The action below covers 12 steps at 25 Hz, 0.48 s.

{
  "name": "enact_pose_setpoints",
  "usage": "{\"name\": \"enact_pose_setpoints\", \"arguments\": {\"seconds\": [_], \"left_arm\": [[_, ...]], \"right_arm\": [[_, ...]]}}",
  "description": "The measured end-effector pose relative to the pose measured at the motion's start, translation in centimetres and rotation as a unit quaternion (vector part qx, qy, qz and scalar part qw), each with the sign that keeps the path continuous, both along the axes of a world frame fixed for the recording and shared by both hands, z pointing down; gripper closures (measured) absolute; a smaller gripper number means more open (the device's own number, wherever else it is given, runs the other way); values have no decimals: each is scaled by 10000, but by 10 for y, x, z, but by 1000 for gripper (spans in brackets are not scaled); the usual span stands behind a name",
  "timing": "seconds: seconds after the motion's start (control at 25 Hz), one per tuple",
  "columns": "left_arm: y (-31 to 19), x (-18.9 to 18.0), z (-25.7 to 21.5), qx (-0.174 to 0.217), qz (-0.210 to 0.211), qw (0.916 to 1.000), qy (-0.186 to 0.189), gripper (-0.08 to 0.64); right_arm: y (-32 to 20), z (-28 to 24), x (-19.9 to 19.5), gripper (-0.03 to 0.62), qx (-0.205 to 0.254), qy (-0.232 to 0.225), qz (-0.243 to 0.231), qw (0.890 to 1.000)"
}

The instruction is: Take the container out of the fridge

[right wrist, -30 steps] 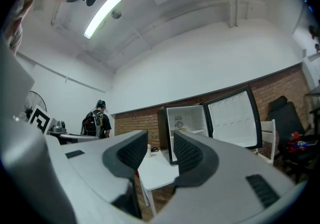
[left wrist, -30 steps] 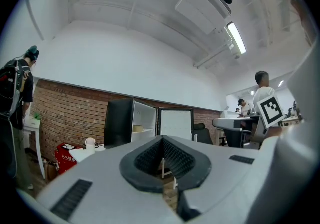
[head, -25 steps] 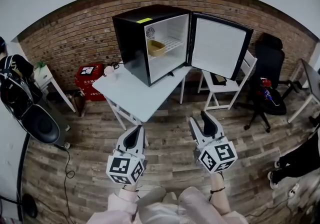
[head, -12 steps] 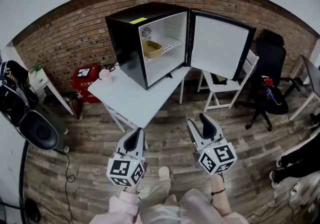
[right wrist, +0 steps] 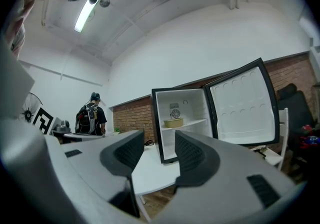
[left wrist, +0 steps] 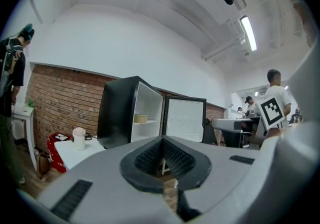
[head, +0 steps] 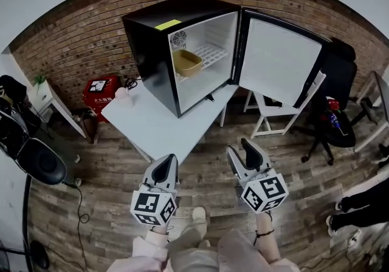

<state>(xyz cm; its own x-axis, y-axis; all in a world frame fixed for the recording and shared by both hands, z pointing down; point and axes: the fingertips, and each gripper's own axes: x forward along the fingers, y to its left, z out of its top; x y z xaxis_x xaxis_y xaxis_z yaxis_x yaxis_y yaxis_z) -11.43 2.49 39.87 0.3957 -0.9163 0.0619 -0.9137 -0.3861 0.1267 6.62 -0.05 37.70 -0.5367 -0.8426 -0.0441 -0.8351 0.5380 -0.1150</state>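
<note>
While the person stands back from the white table [head: 159, 126] on which it sits, the black fridge [head: 149, 52] faces them with its door [head: 281, 61] swung fully out to the person's right. The white interior and its wire shelf are therefore open to a straight reach from the front, with nothing in the way. Both tools are held low and level in front of the body, well apart from the fridge and pointing toward it, which reads as an approach not yet begun rather than a grasp. The right gripper [head: 243, 150] has its jaws spread as wide as they go with nothing between them [right wrist: 155, 155]. It is probably readied that way to take a wall of the tub. The left gripper [head: 168, 166] has its jaws pressed together on nothing [left wrist: 162, 144], so it looks like the idle one for now. The container [head: 187, 62], a shallow tan tub, rests on the shelf in the upper part of the fridge, toward the left side and near the back wall below the round fan. It sits upright with its open mouth facing up. As far as can be judged, its long axis runs side to side across the shelf, so a long wall faces the opening [right wrist: 173, 123]; that wall's rim looks like the natural place to pinch.
</note>
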Motion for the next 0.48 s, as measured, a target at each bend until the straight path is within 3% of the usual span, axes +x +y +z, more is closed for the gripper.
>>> {"name": "enact_pose_setpoints", "arguments": {"seconds": [0.48], "left_arm": [[-100, -2, 8, -146, 115, 9998, 96, 568]], "right_arm": [[-98, 1, -20, 403, -2, 196, -122, 9997]]}}
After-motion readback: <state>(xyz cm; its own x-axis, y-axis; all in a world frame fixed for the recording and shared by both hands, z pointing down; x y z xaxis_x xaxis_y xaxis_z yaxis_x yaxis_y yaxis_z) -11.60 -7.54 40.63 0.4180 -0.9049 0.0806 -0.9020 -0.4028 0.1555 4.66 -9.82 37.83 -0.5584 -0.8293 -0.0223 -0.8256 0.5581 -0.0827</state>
